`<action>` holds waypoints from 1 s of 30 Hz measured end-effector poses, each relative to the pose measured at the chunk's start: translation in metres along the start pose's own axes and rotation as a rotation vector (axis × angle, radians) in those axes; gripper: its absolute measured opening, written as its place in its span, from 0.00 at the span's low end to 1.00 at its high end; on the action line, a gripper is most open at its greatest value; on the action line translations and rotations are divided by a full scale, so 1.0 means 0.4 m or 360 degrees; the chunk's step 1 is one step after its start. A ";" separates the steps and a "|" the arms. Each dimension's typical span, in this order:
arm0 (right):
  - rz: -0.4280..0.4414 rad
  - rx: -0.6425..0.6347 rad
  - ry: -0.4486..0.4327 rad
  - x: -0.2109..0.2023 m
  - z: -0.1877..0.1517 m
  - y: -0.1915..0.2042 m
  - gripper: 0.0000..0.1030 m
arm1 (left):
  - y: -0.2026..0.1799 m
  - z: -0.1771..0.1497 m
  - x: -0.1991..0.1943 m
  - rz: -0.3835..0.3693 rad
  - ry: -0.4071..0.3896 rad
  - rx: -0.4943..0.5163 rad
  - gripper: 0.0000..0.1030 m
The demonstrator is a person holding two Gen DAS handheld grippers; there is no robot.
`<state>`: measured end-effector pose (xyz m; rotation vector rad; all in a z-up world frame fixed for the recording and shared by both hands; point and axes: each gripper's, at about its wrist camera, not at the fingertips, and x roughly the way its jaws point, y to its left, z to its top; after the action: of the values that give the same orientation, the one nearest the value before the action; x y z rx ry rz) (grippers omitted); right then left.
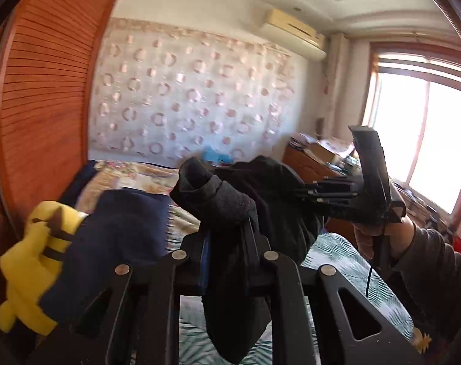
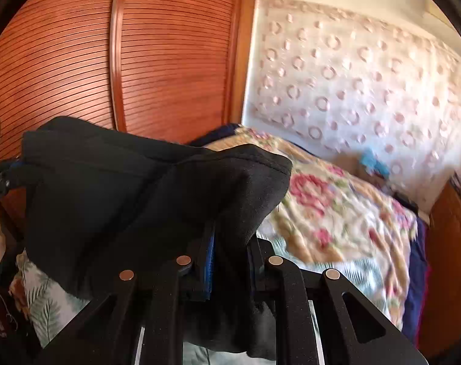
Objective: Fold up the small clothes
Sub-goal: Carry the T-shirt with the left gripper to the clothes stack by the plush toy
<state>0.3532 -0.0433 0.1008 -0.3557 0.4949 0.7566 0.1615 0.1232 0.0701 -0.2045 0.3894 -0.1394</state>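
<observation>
garment: black fleece garment [image 1: 260, 188] lifted above the bed [image 1: 336, 249], stretched between both claws
left gripper [image 1: 227, 237]: pinching one end of the cloth
right gripper [image 2: 230, 243]: pinching the other end
progress: early; no fold visible, laying flat and folding remain
bed's left edge: yellow plush toy [image 1: 32, 261]

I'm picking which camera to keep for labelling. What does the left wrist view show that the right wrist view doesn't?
Only the left wrist view: a yellow plush toy, the window, the air conditioner and the right tool seen from outside. Only the right wrist view: most of the floral quilt. Both: the black garment clamped in each tool, the slatted wooden doors and the patterned curtain.
</observation>
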 end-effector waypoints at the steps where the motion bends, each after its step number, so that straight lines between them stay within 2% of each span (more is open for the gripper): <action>1: 0.0011 -0.0021 -0.0013 0.019 0.022 0.008 0.16 | 0.016 -0.002 -0.008 0.0010 -0.0006 -0.0021 0.17; 6: 0.0047 -0.0153 -0.0040 0.144 0.117 0.073 0.16 | 0.094 -0.032 -0.041 0.0108 -0.0056 -0.0105 0.17; 12: 0.0117 -0.0309 -0.0007 0.313 0.187 0.170 0.16 | 0.189 -0.094 -0.006 0.0274 0.0014 -0.0187 0.17; 17: 0.0151 -0.0396 0.0048 0.440 0.214 0.210 0.16 | 0.266 -0.138 -0.008 0.0295 0.0080 -0.0273 0.17; 22: 0.0196 -0.0326 0.0083 0.517 0.238 0.185 0.17 | 0.291 -0.157 -0.003 0.0383 0.0125 -0.0269 0.17; 24: 0.0167 -0.0258 0.0055 0.529 0.252 0.172 0.17 | 0.299 -0.166 0.000 0.0390 0.0135 -0.0270 0.18; 25: 0.0159 -0.0232 0.0041 0.529 0.258 0.167 0.21 | 0.298 -0.169 -0.001 0.0399 0.0141 -0.0266 0.18; 26: 0.0137 -0.0209 0.0028 0.532 0.266 0.163 0.31 | 0.298 -0.171 0.000 0.0409 0.0144 -0.0258 0.18; 28: 0.0117 -0.0161 0.0000 0.531 0.274 0.146 0.41 | 0.297 -0.172 -0.008 0.0420 0.0155 -0.0248 0.19; 30: 0.0140 -0.0132 -0.0036 0.514 0.267 0.144 0.42 | 0.290 -0.174 -0.030 0.0431 0.0144 -0.0218 0.21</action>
<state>0.4709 0.1620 0.0697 -0.4044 0.4612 0.8673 0.1343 0.2259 -0.0146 -0.2790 0.5135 0.1454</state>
